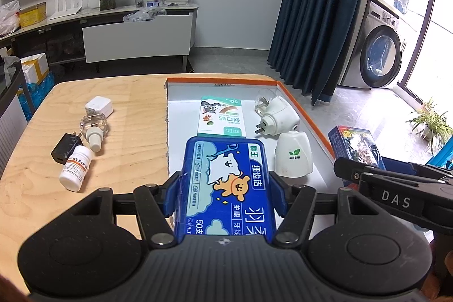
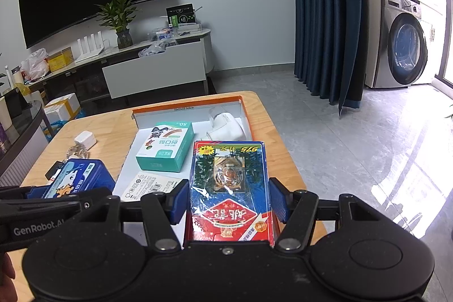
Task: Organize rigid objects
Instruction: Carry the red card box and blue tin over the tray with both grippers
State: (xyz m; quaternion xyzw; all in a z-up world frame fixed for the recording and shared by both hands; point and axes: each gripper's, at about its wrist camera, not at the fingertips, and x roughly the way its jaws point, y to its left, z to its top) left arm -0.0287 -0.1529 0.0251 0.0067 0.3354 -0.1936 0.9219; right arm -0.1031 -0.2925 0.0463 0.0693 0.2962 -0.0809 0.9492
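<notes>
My left gripper (image 1: 225, 194) is shut on a blue dental floss box (image 1: 226, 183) and holds it over the near edge of the orange-rimmed white tray (image 1: 300, 106). My right gripper (image 2: 228, 201) is shut on a blue and red playing card box (image 2: 230, 188) with a tiger picture, above the tray's right side. In the tray lie a teal bandage box (image 1: 220, 116), a white plug-in device (image 1: 279, 115) and a white cap marked SUPERB (image 1: 294, 154). On the table to the left lie a white pill bottle (image 1: 76, 169), a black charger (image 1: 64, 150), a clear glass bottle (image 1: 94, 129) and a white adapter (image 1: 99, 106).
The wooden table (image 1: 136, 109) ends just beyond the tray; grey floor lies to the right. A TV cabinet (image 1: 136, 38) stands behind, a blue curtain (image 1: 325, 4) and a washing machine (image 1: 376, 53) to the right. The right gripper's body (image 1: 396, 197) shows in the left wrist view.
</notes>
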